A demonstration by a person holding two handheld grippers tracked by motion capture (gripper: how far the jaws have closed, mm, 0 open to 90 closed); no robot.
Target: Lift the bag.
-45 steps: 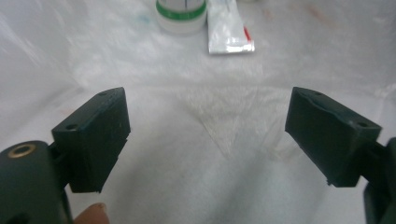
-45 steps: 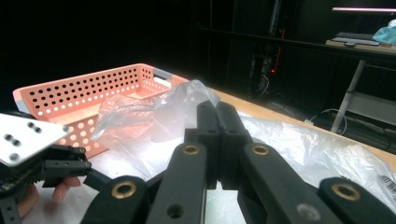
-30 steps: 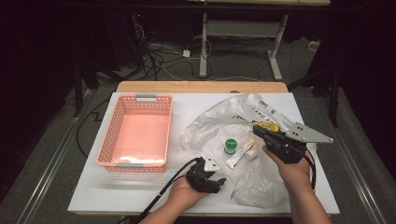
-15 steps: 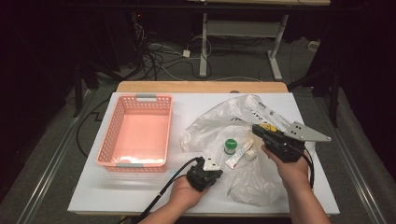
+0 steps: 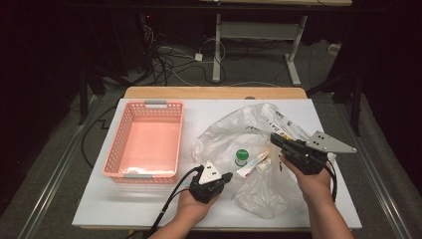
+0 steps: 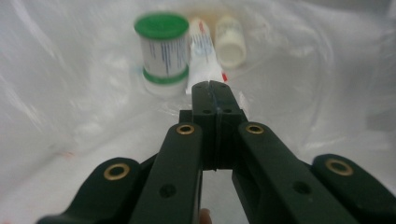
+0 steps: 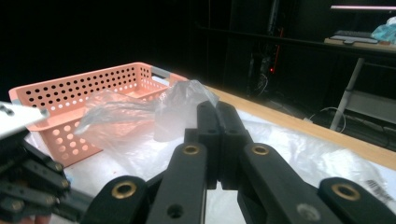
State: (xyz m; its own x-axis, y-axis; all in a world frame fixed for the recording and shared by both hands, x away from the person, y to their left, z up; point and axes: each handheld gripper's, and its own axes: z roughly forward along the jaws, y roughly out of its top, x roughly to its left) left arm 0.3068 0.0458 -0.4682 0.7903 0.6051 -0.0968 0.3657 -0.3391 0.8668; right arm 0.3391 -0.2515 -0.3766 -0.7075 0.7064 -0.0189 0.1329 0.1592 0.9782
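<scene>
**Both grippers at the plastic bag, jaws pressed together**

The clear plastic bag (image 5: 259, 149) is taken as the landmark: it lies crumpled across the right half of the white table (image 5: 124, 204), its open mouth toward the near-left.

- Inside the bag, near the mouth, a small jar with a green lid (image 5: 242, 157) is seen standing upright. In the left gripper view the jar (image 6: 164, 51) is white with blue print and a green band at its base.
- Just right of the jar a white tube (image 5: 253, 165) is seen lying flat; in the left gripper view the tube (image 6: 203, 56) touches or nearly touches the jar. A small white bottle (image 6: 229, 41) lies just beyond it. Whether it touches the tube cannot be told.
- The left gripper (image 5: 223, 178) is held at the bag's near-left edge, pointed into the mouth. In its own view the left gripper (image 6: 214, 88) has its jaws pressed together, nothing between them, tips just short of the tube.
- The right gripper (image 5: 274, 139) is held over the bag's right part, pointed left. In its own view the jaws are closed on each other, with a raised fold of bag film (image 7: 180, 109) just behind the tips; whether film is pinched cannot be told.
- Printed packaging (image 5: 286, 127) is seen in the bag's far part, too small to identify.
- Left of the bag, well apart, a pink perforated basket (image 5: 119, 149) sits on the table.
</scene>
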